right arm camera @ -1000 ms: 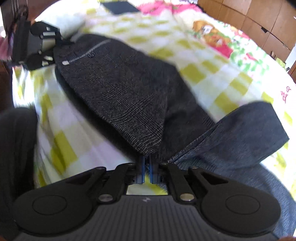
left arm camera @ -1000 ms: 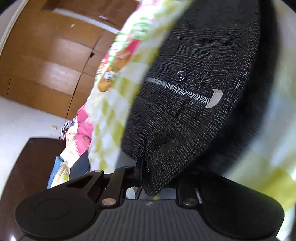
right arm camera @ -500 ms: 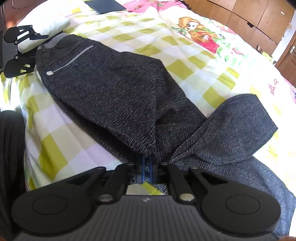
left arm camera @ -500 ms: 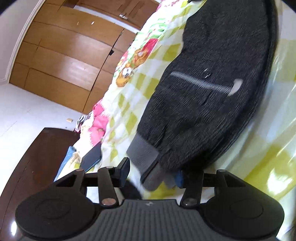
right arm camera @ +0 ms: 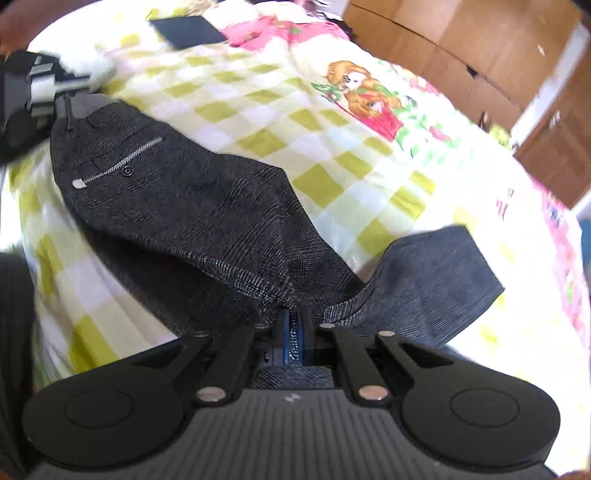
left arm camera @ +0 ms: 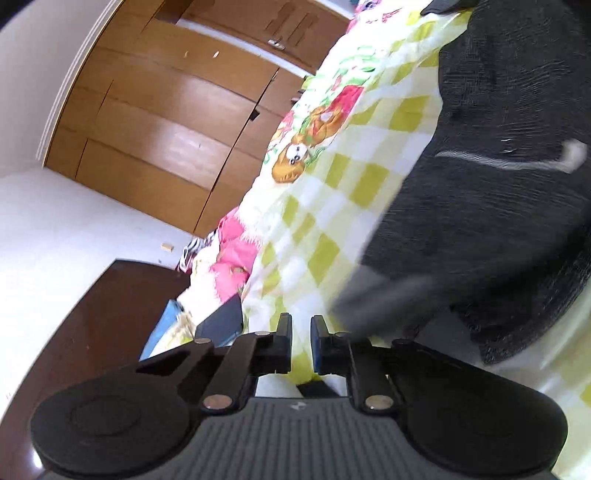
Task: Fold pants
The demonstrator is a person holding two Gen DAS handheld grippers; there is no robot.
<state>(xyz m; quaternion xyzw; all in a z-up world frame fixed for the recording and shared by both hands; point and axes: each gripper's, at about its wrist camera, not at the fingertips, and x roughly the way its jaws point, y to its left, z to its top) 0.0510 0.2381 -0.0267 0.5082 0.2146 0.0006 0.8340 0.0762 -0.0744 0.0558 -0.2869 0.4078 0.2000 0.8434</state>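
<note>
Dark grey checked pants (right arm camera: pixel 192 206) lie folded lengthwise on the yellow-checked bed sheet (right arm camera: pixel 332 147), waistband at the far left, back pocket with a button facing up. One leg end (right arm camera: pixel 436 280) is turned back at the right. My right gripper (right arm camera: pixel 291 325) is shut on the pants' fabric at the near edge. My left gripper (left arm camera: pixel 301 332) holds nothing; its fingers stand a narrow gap apart, just left of the grey waistband (left arm camera: pixel 376 299). The left gripper also shows in the right wrist view (right arm camera: pixel 40 92) beside the waistband.
A dark flat object (right arm camera: pixel 188 29) lies on the bed's far end, also seen near my left gripper (left arm camera: pixel 221 325). Wooden wardrobe doors (left arm camera: pixel 166 122) stand beyond the bed. A dark wooden surface (left arm camera: pixel 74 332) lies left of the bed.
My left gripper let go of the waistband, drew back to the left and narrowed its fingers. The pants settled flat on the bed. My right gripper kept its hold.
</note>
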